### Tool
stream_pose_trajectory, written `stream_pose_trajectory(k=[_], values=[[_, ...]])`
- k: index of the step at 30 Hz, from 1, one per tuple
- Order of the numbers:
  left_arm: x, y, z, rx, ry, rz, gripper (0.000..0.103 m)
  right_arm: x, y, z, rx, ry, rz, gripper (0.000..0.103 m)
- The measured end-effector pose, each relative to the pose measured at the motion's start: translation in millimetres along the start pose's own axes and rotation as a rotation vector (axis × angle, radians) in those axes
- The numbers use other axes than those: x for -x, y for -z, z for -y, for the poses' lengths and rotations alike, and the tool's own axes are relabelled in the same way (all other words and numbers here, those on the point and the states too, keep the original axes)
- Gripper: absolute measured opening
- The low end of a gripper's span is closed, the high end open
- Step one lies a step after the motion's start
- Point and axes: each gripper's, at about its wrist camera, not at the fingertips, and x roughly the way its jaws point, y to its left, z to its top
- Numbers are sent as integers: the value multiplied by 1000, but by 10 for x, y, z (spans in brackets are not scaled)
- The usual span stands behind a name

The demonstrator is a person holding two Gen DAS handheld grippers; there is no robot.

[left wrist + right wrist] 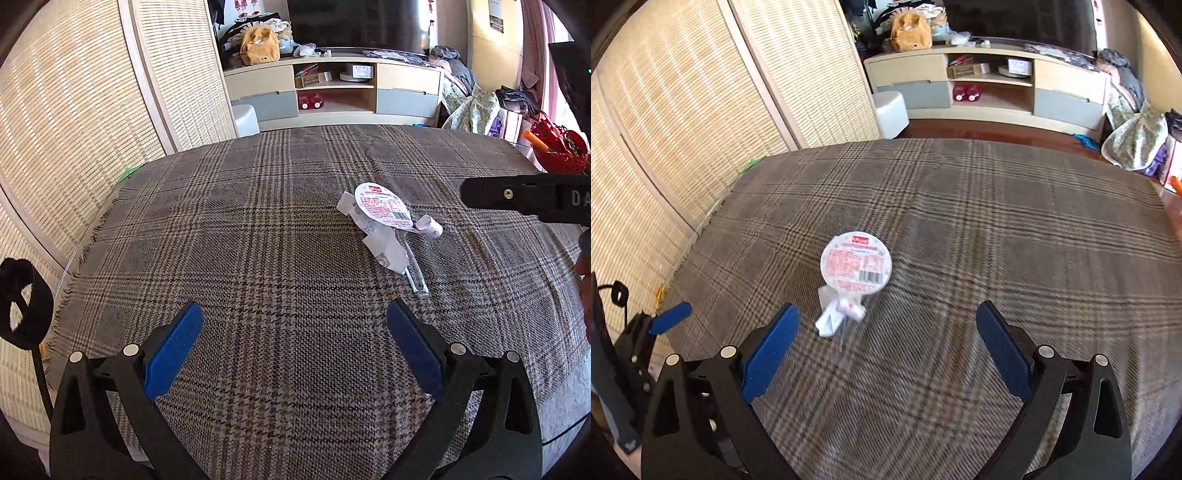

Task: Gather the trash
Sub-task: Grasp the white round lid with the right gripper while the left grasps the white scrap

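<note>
**Trash pile sitting mid-table, both tongs empty**

Left gripper (294,325) is spread wide, holding nothing. Right gripper (887,325) too, hovering just short of the trash. Round lid (856,263) lies on crumpled wrappers (384,247) on the plaid cloth (258,229), around the middle.

Plaid blanket (258,221), yellow backpack (259,46)

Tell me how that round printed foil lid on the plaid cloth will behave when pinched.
The round lid looks thin and flat, so probably light and floppy, likely to bend. It rests partly on crumpled paper scraps, so it may slide off. Lying low on the plaid cloth, its edge could be hard to catch.
</note>
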Motion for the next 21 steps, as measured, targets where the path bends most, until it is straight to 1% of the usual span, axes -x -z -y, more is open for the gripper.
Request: stream_pose_trajectory(k=[5,10,15,19,21], values=[[-211,-71,-13,-4,9,-7,95,-383,-124,-101,-1,-22,-38,95],[-338,-135,21,-23,25,0,95,-587,-195,-160,5,-42,-49,95],[-450,-143,25,-20,42,-10,95,-784,-235,-165,6,-53,-78,95],[-496,-126,24,-24,46,-10,95,-885,-236,-164,-5,-66,-97,92],[-509,-117,20,-26,43,-11,95,-914,-235,-174,-5,-74,-104,87]])
